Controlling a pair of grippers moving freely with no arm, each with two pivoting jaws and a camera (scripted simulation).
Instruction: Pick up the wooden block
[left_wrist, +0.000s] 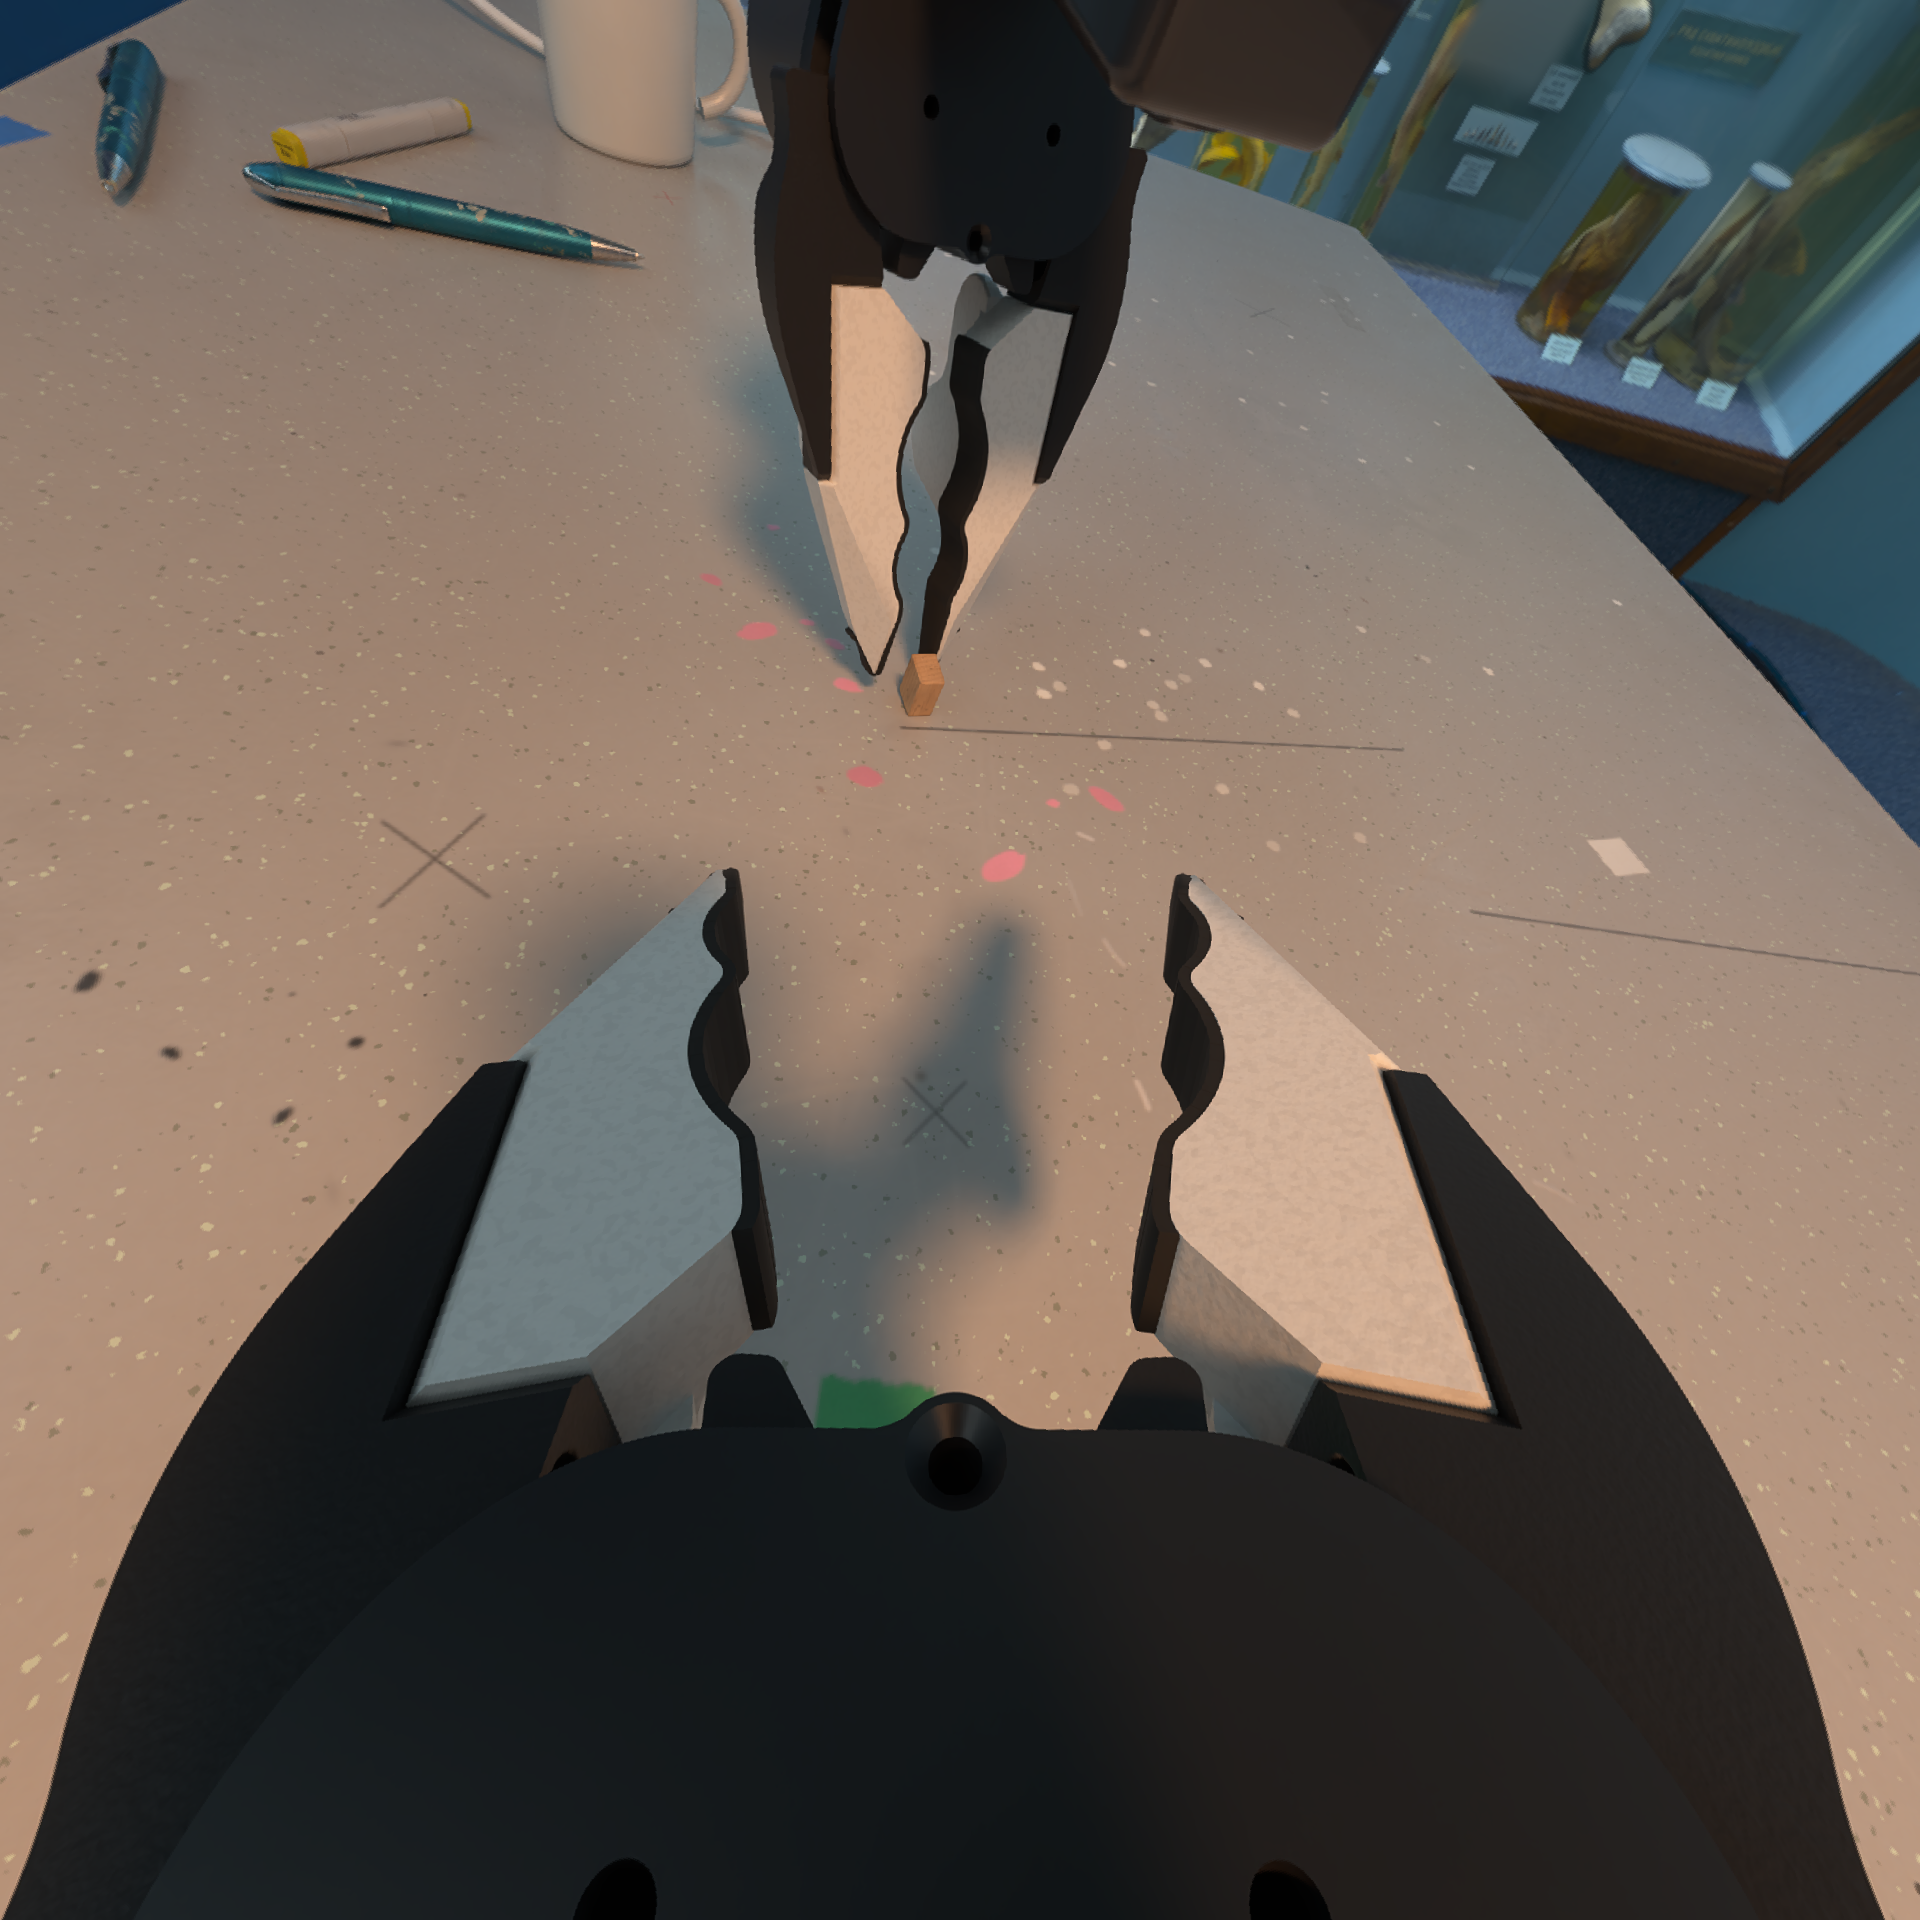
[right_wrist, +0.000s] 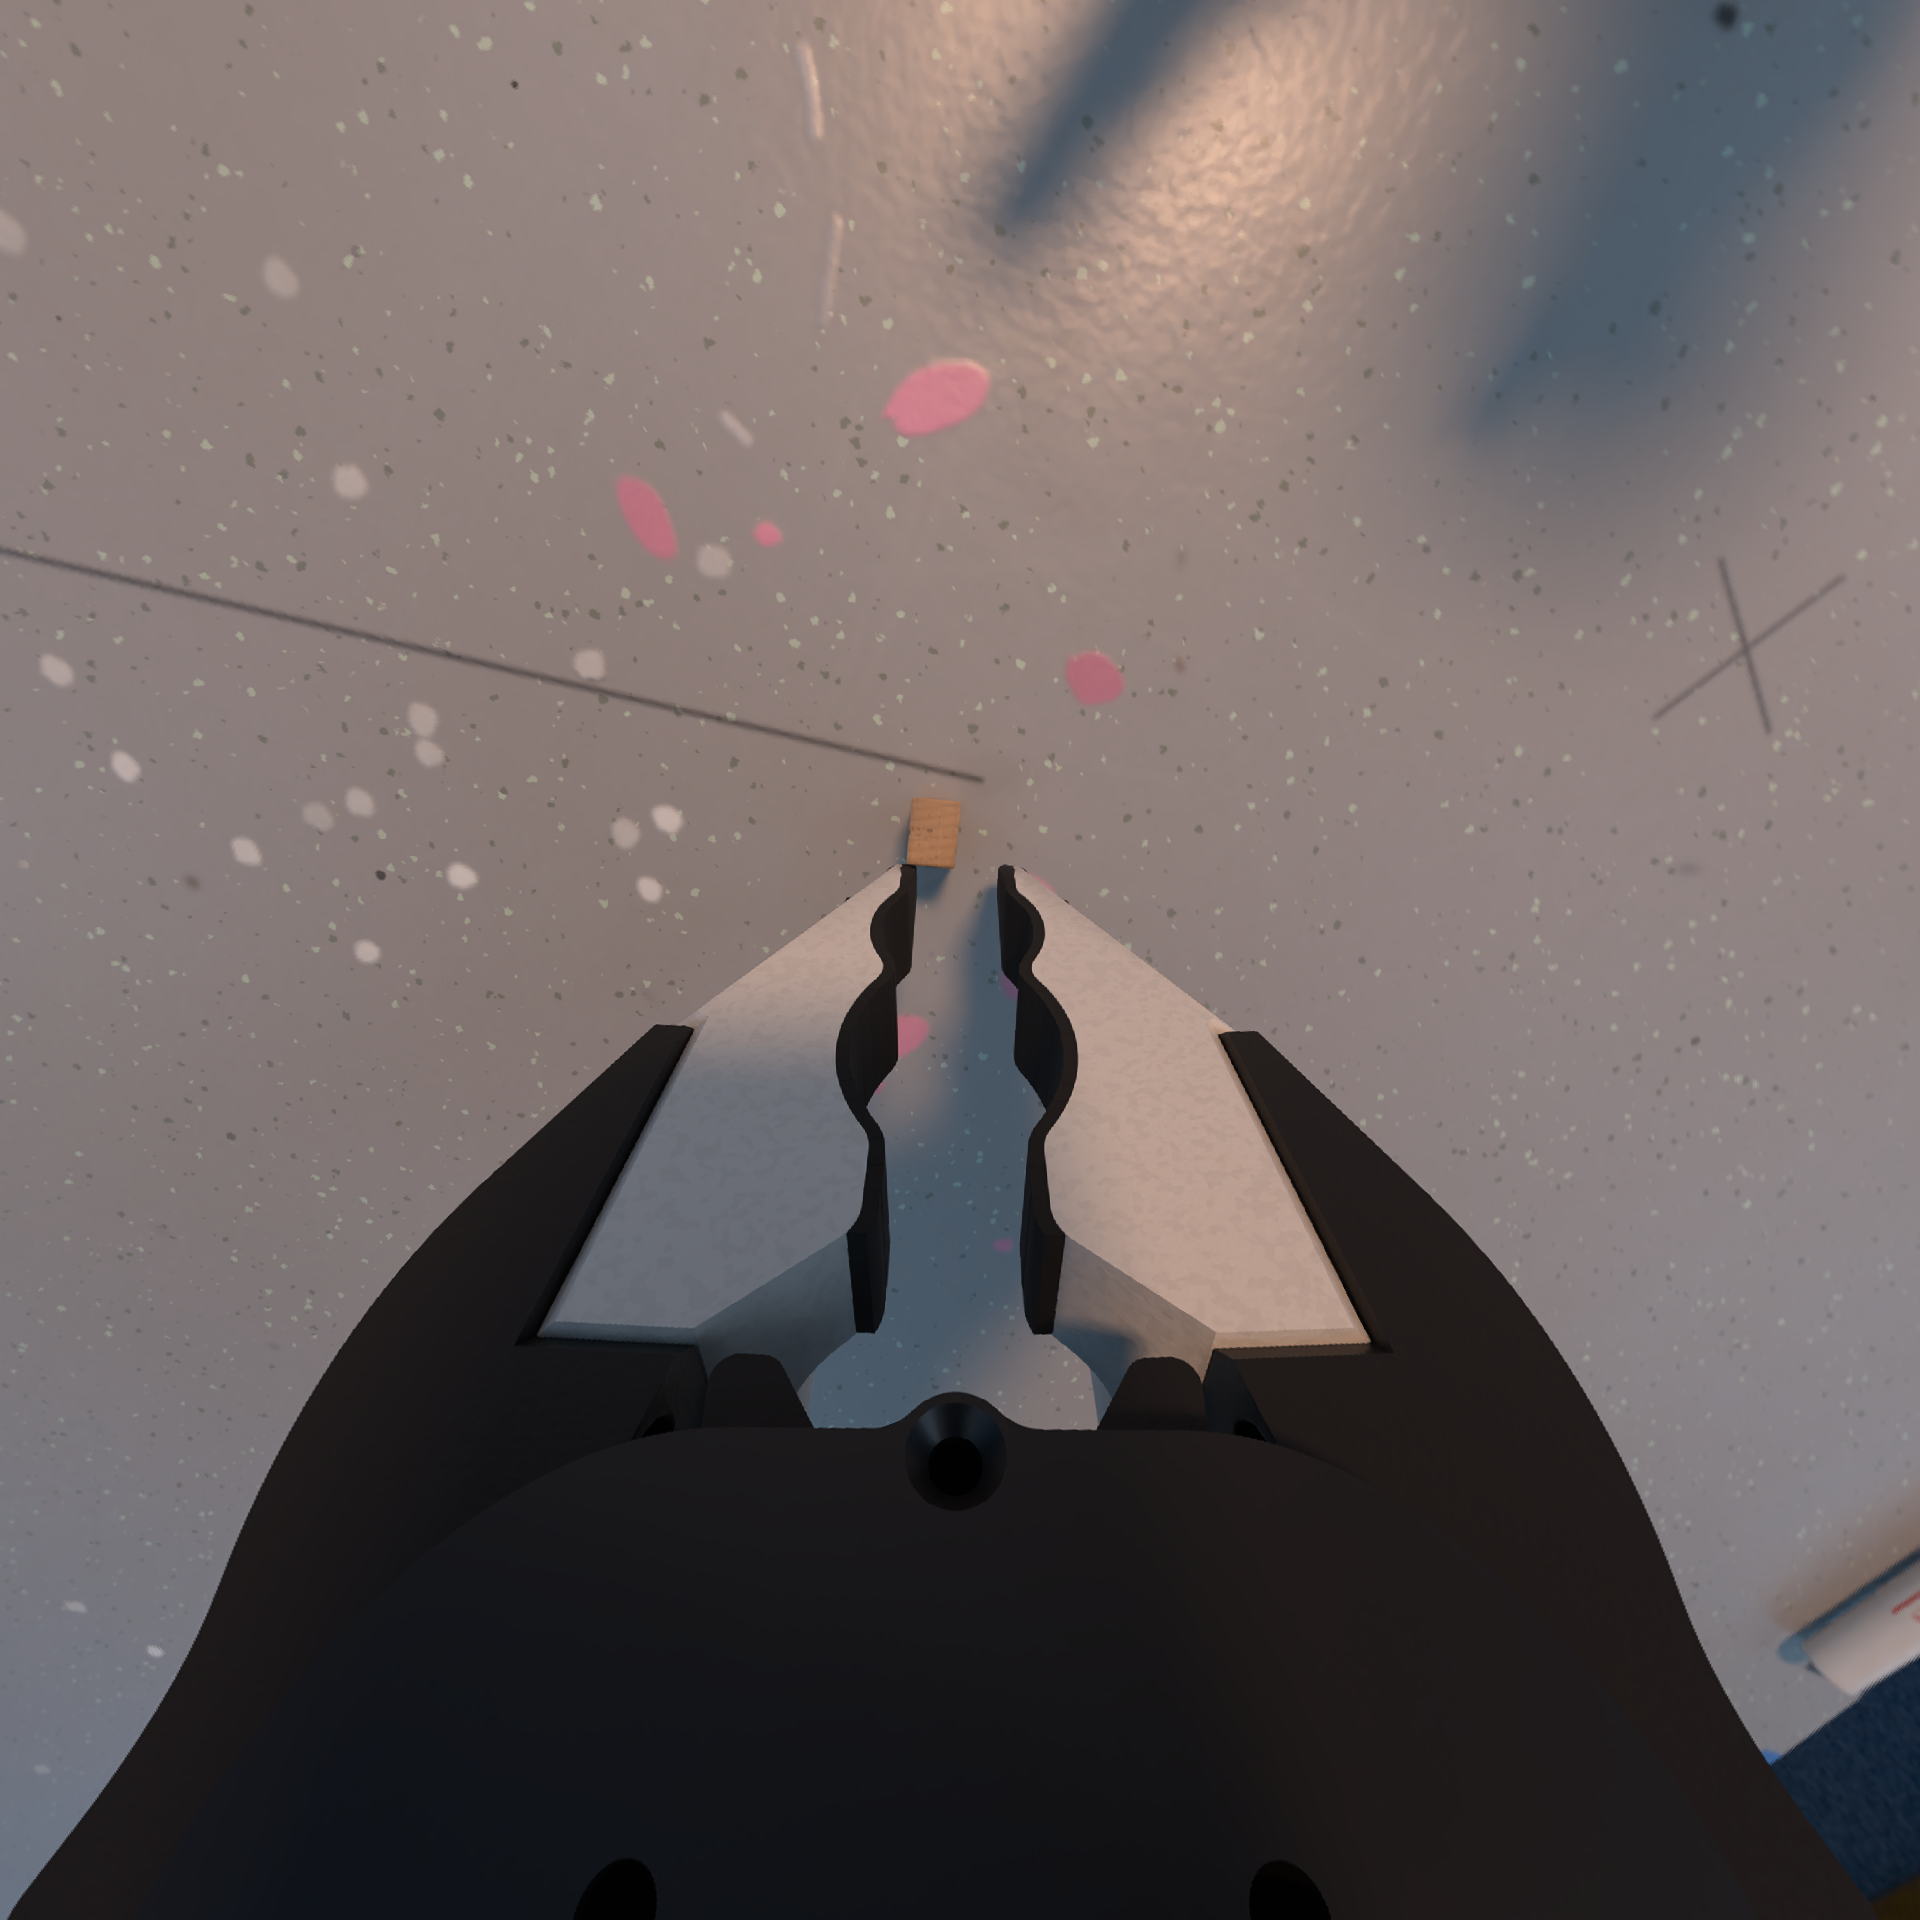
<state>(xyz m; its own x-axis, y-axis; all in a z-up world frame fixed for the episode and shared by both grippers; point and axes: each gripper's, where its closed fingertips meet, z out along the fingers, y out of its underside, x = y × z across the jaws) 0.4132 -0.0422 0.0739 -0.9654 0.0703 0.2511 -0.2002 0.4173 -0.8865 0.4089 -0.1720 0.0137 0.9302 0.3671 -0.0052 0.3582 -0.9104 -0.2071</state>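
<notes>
The right hand-held gripper (right_wrist: 954, 871) points steeply down at the desk (right_wrist: 1351, 935), its fingers a narrow gap apart and clamped on nothing. Just past its tips sits the wooden block (right_wrist: 933, 831), resting on the desk surface. The block is not centred in the gap: in the right wrist view it lies ahead of the fingers and off toward the left finger, so that this fingertip (right_wrist: 906, 883) appears to touch or nearly touch the block's near edge, while the other tip stands clear. From the left wrist view the same picture holds — the right hand-held gripper (left_wrist: 902, 655) comes down from above with one tip just at the block (left_wrist: 921, 686) and the other tip beside it on the bare desk.

The block is a small cuboid, only slightly taller than wide in the left wrist view, so its long axis matters little; the offset is what matters. As I judge it, the right hand-held gripper needs a small shift forward and toward its left finger's side before closing, or the tips will shut on air or push the block away.

The left hand-held gripper (left_wrist: 954, 875) has its fingers wide apart and empty, well back from the block, so the right one is plainly nearer.
</notes>
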